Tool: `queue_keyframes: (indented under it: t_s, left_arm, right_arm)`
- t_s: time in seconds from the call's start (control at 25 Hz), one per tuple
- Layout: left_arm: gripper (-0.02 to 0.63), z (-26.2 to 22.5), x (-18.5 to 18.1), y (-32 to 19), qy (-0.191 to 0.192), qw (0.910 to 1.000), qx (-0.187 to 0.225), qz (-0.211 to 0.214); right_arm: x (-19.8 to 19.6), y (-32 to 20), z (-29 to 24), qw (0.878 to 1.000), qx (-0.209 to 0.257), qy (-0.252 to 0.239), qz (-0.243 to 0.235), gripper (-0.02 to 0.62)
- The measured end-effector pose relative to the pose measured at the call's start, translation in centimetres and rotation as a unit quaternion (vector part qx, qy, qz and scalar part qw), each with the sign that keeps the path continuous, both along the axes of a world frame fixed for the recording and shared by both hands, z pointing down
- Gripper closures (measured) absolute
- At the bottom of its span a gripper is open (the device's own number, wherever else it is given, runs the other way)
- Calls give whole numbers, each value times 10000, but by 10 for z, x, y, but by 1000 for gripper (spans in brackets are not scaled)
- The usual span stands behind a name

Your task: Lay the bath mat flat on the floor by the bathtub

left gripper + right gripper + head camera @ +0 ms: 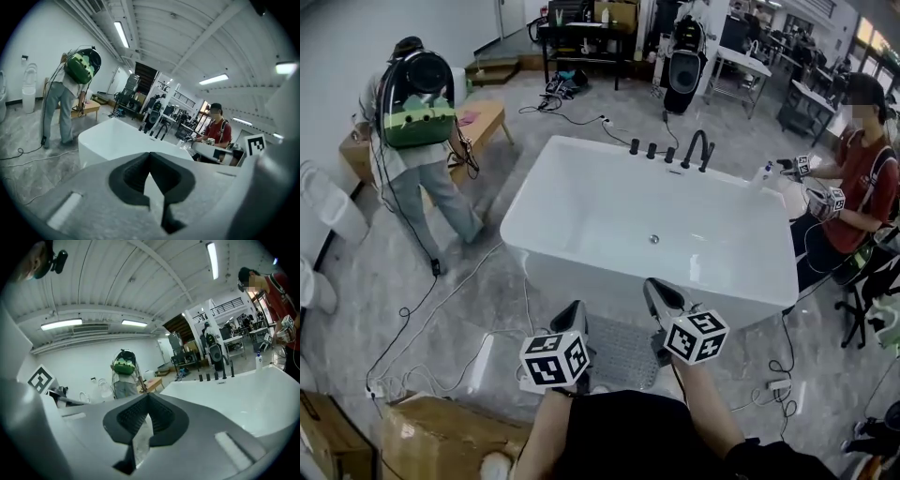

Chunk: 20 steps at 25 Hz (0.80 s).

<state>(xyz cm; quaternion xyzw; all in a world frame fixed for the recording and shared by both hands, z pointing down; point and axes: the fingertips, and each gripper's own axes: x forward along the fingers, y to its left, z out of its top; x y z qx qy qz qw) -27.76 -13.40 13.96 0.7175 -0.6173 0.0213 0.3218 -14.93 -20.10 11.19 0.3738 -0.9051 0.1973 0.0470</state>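
Bath mat (619, 354), grey floor (384, 272), white bathtub (609, 216)

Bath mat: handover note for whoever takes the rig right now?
Left gripper: shut on the bath mat, a pale strip of it between the pads.
Right gripper: shut on the mat's other end.
Mat: hangs between the two grippers on the near side of the bathtub; its lower edge is hidden.
Done: mat gripped and held up.
Left: lower it, spread it flat on the floor by the tub, release.
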Motion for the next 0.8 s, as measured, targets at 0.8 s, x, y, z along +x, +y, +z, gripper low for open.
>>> queue_keyframes:
  t_s: [0.8]
  left_arm:
    - [603, -142, 26, 7, -1616, 9691, 1856, -146]
  right_arm:
    - [37, 16, -138, 9765, 2083, 57, 559, 589]
